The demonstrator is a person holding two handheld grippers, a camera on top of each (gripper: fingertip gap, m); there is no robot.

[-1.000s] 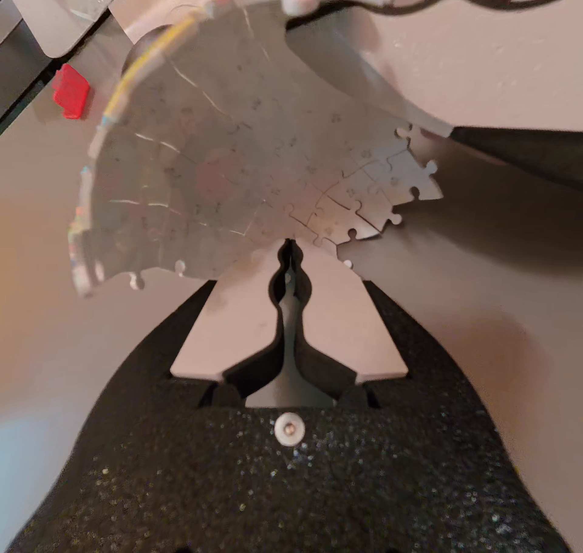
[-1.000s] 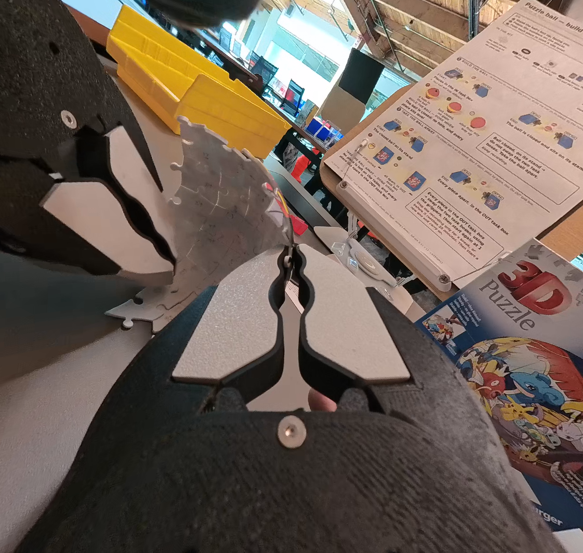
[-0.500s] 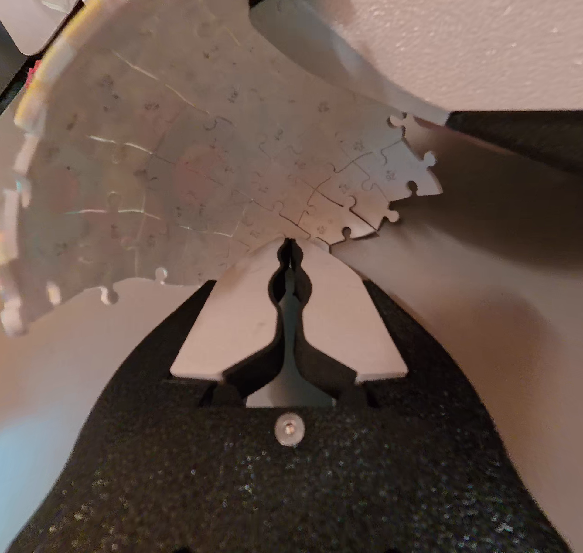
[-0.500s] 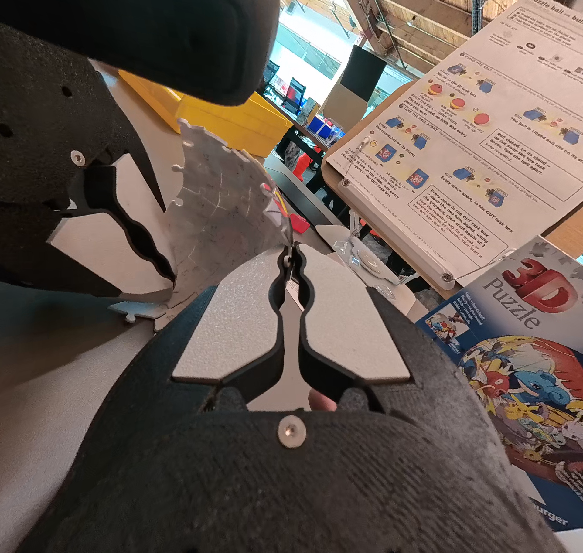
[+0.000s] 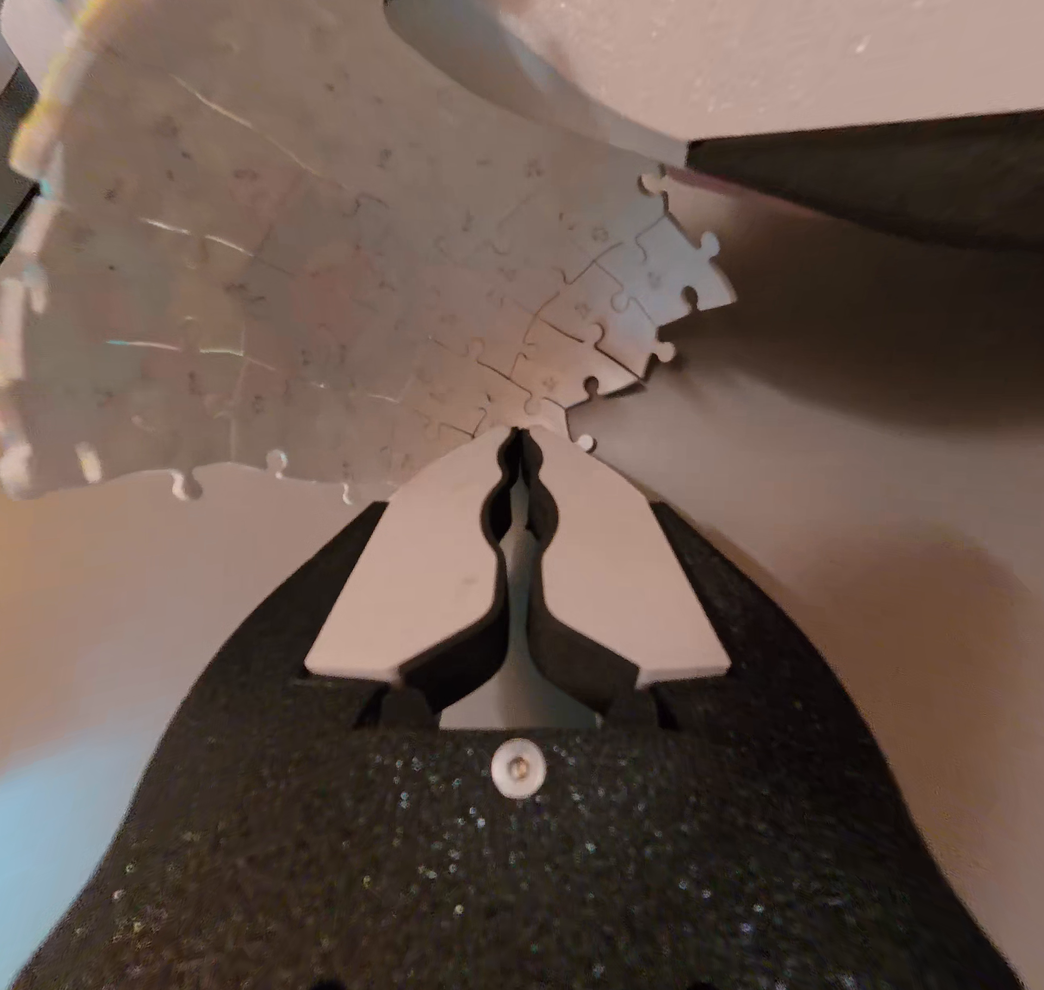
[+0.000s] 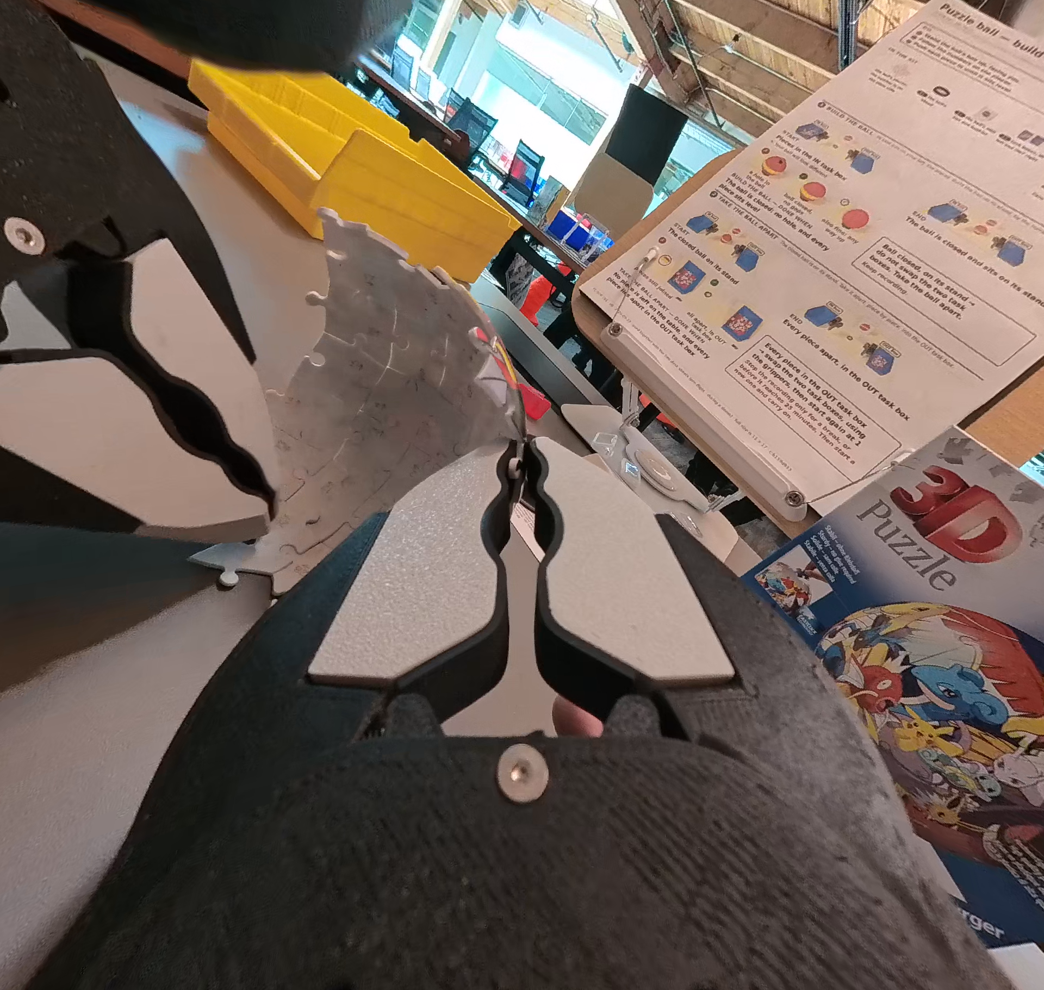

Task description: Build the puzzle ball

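In the left wrist view, a big curved sheet of joined puzzle pieces, the puzzle shell (image 5: 350,285), fills the upper left of the frame. We see its dull grey inside, with thin wavy lines where the pieces lock together. Little round knobs stick out along its lower and right edges. A blurry strip of colour runs down its far left edge. The left gripper (image 5: 518,436) sits in the lower middle, rough black and speckled, with smooth pale pads on its fingers (image 5: 429,579). Its fingers are squeezed together on the bottom edge of the puzzle shell. In the right wrist view, the same shell stands in the middle left, thin and bent like a bowl. The right gripper (image 6: 521,454) pinches its right edge between closed fingers with bumpy grey pads. The left gripper shows big on the left side of that frame, pinching the lower left of the shell. The grey counter (image 6: 68,793) is smooth and flat. Two shiny yellow plastic bins (image 6: 361,172) sit at the upper middle; what is inside them cannot be seen. A white instruction sheet (image 6: 847,262) leans on a stand at the upper right. A glossy blue puzzle box (image 6: 932,652) with cartoon creatures lies at the right. A small red piece (image 6: 534,401) lies on the counter just behind the shell.
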